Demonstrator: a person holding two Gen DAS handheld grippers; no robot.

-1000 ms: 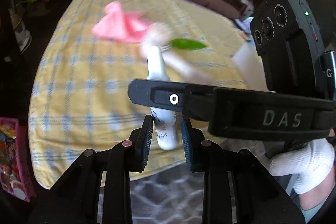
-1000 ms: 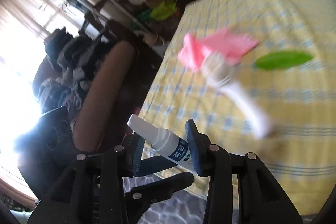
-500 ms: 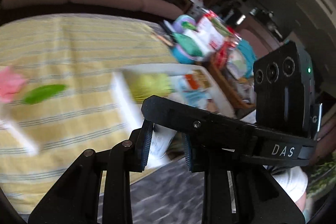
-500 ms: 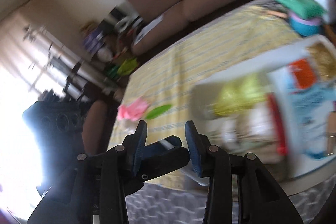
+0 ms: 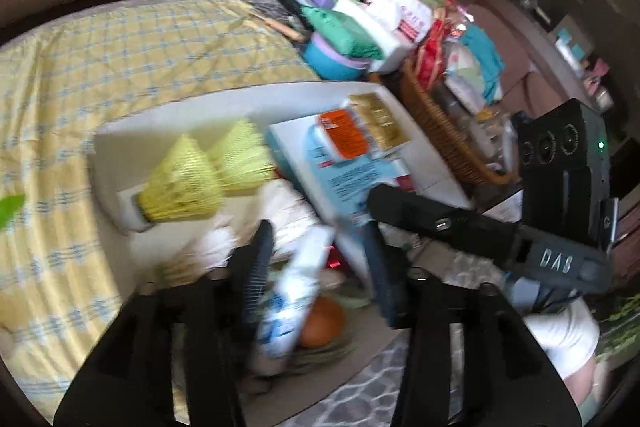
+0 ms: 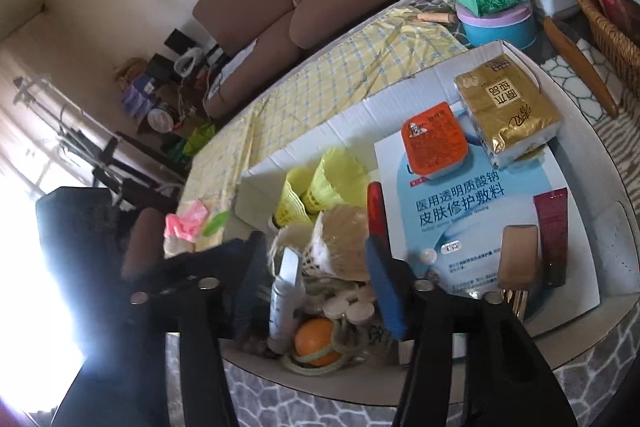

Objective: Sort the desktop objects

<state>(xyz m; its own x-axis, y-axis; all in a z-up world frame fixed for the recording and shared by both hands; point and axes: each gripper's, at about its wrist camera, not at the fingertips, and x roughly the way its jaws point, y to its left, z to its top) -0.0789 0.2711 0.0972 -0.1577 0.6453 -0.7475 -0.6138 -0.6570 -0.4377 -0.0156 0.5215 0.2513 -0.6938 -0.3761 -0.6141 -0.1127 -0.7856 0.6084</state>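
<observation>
The left gripper (image 5: 316,267) hangs over the near end of the white box (image 5: 168,107), jaws spread wide. The white bottle (image 5: 292,299) lies tilted between them, close to the left jaw; blur hides whether it touches that jaw, and a clear gap separates it from the right one, so nothing clamps it.

In the right wrist view the right gripper (image 6: 316,267) also has its jaws parted, gripping nothing. The same white bottle (image 6: 285,297) stands almost upright in the box's near corner, in the gap between the jaws but nearer the left one, beside an orange ball (image 6: 314,341) and a cluster of small white caps (image 6: 348,309).

Farther in the box lie yellow net cones (image 6: 320,183), a blue-and-white packet (image 6: 476,211), an orange sauce tub (image 6: 434,143) and a gold pack (image 6: 506,111). The box sits at the right edge of the bench, on its yellow checked cloth (image 5: 132,47).
</observation>
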